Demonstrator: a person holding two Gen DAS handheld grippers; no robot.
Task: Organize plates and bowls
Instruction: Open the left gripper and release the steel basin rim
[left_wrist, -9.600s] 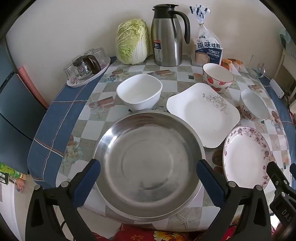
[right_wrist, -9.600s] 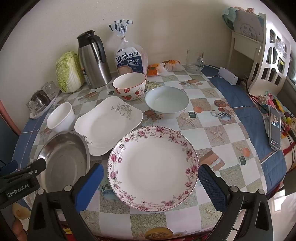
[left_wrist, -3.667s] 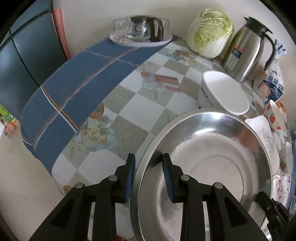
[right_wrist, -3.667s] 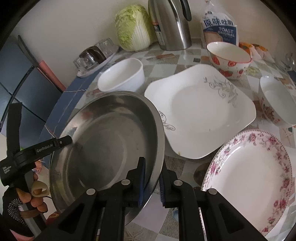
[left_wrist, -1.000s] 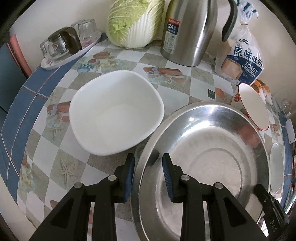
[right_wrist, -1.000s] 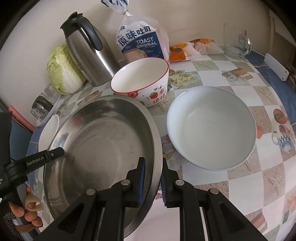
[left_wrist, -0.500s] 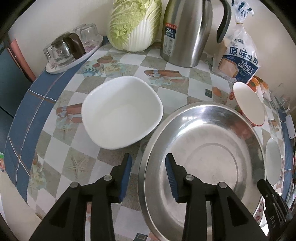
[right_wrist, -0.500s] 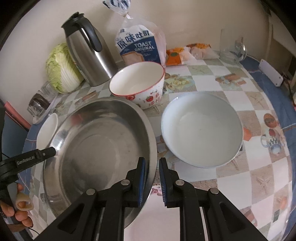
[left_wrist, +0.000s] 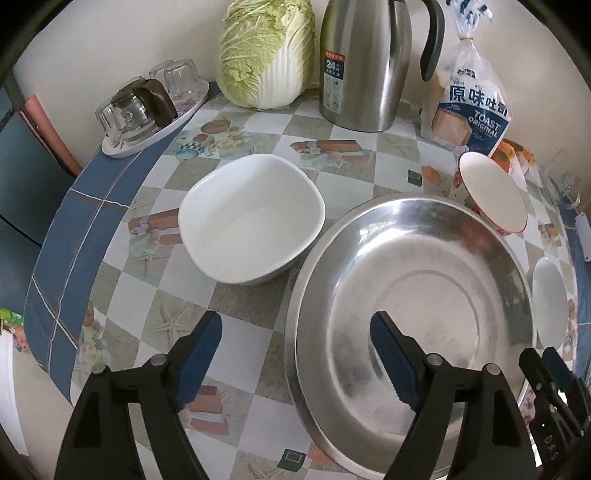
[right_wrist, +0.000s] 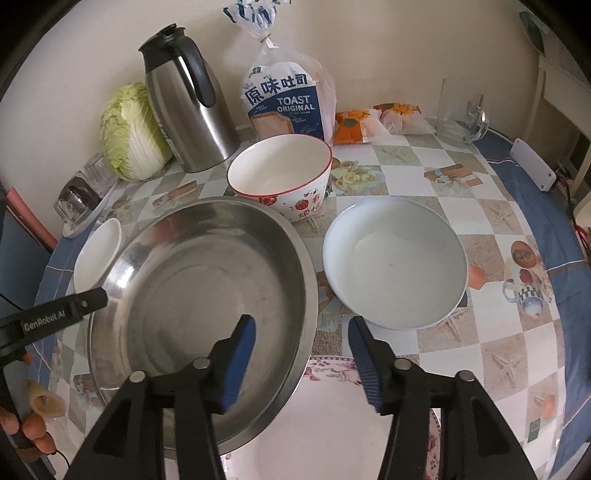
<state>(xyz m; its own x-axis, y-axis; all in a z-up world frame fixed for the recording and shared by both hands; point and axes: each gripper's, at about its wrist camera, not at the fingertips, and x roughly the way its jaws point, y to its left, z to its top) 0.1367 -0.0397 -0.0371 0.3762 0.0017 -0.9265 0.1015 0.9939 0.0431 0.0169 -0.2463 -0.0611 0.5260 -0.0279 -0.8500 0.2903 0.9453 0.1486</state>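
A large steel pan (left_wrist: 413, 306) (right_wrist: 199, 295) rests on the table, partly over the flowered plate (right_wrist: 332, 424). My left gripper (left_wrist: 295, 354) is open, its jaws astride the pan's left rim. My right gripper (right_wrist: 303, 354) is open, its jaws astride the pan's right rim. A white square bowl (left_wrist: 251, 221) (right_wrist: 98, 254) sits left of the pan. A strawberry bowl (right_wrist: 280, 177) (left_wrist: 491, 199) stands behind it. A pale round bowl (right_wrist: 395, 262) (left_wrist: 550, 306) sits to its right.
At the back stand a cabbage (left_wrist: 266, 51), a steel thermos jug (left_wrist: 365, 62) (right_wrist: 188, 99), a toast bag (right_wrist: 288, 99), snack packets (right_wrist: 369, 122) and a glass mug (right_wrist: 458, 110). A tray of glasses (left_wrist: 147, 107) is at the back left. A white power strip (right_wrist: 532, 164) lies right.
Both grippers have opened and let go of the pan's rim, which they held half a second ago. The pan now rests on the table and the flowered plate.
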